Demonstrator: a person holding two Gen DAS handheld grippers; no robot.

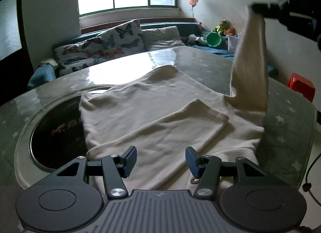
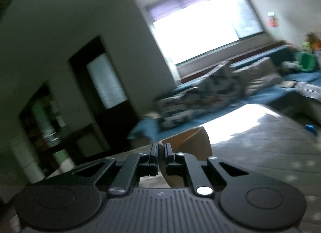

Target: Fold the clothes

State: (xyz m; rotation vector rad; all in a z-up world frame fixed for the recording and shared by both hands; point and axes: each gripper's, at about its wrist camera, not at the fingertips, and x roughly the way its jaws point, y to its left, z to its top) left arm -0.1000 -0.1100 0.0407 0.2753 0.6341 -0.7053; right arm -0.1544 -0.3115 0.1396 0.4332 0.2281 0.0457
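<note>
Right wrist view motion-blurred; sofa [image 2: 230,96] smeared; garment [image 2: 192,142] mostly hidden behind jaws.

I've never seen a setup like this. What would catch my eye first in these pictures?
Probably the cream garment spread over the glass-topped table, with one sleeve pulled high into the air at the right by the right gripper, shut on the cloth. Nearer, the left gripper hangs open over the garment's near edge.
</note>
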